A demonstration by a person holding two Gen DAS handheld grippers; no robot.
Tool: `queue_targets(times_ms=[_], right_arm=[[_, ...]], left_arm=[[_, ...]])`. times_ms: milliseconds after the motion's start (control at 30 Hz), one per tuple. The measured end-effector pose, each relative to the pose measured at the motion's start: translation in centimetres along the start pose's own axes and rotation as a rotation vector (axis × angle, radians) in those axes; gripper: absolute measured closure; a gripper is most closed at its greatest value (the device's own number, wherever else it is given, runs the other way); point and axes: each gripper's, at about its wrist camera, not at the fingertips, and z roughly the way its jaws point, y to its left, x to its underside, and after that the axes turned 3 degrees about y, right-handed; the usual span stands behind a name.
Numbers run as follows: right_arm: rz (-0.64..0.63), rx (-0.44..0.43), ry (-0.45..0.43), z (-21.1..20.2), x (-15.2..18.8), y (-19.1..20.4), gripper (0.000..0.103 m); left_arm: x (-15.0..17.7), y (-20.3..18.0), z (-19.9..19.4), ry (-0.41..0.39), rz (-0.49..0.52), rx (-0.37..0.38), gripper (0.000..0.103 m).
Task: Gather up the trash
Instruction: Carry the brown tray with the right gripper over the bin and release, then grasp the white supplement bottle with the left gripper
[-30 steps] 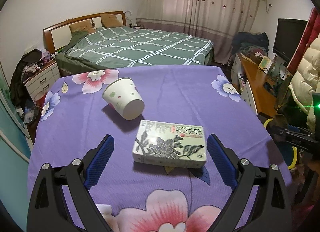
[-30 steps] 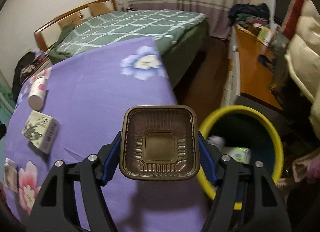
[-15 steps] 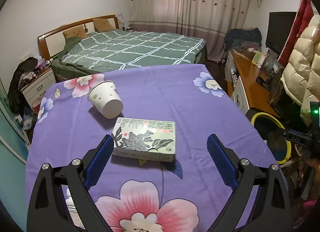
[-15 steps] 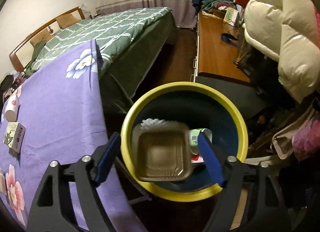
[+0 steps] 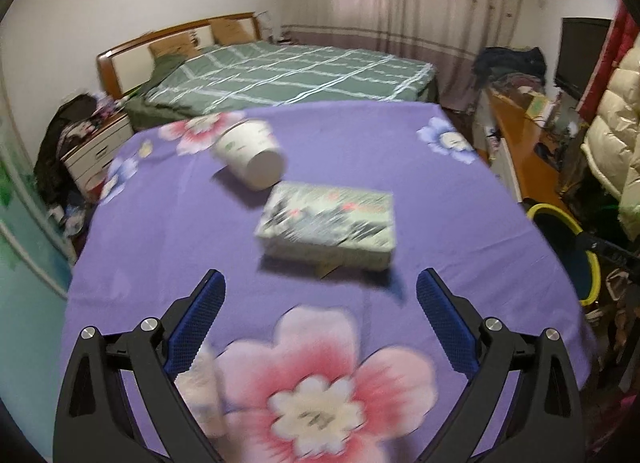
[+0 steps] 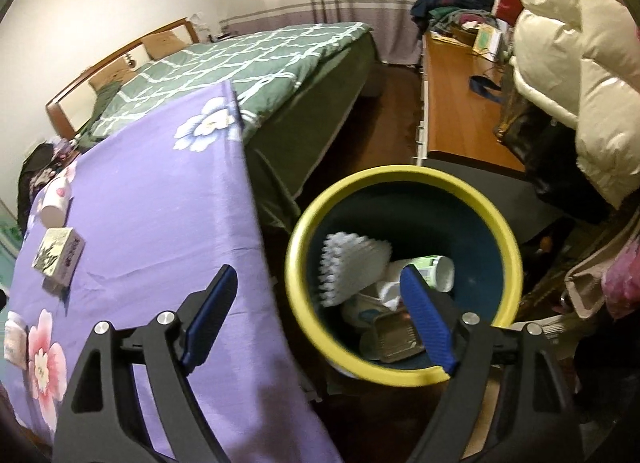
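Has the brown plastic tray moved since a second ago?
Yes. It left the right gripper, whose jaws have just been opening and now hold nothing, and dropped into the yellow-rimmed bin; the brown tray lies at its bottom.

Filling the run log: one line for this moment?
right gripper: open, empty, jaws just opened | brown tray: in yellow-rimmed bin | left gripper: open, empty | box, paper cup: on table
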Motion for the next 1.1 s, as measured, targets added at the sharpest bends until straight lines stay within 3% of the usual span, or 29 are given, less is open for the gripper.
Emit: queue_targets(times_ms=[267, 533, 967, 1100], right_arm=[[-0.076, -0.048, 0.013, 0.0, 0.6, 3.5, 0.024], [-0.140, -0.077, 0.003, -1.2, 1.1, 6.1, 0.024], [-0.184, -0.099, 0.011, -1.4, 1.8, 7.5, 0.024], [-0.185, -0.102, 0.013, -1.3, 1.8, 7.5, 0.024]], left_arm=[[4.6, 6.3, -0.8, 0.058, -0.093, -0.104, 0.008], [7.1, 7.7, 0.6, 0.116, -0.107, -0.115, 0.010], [6.9, 8.2, 1.9, 0.135, -0.151, -0.115, 0.037], [6.8, 8.2, 2.4, 0.149, -0.150, -0.099, 0.055]])
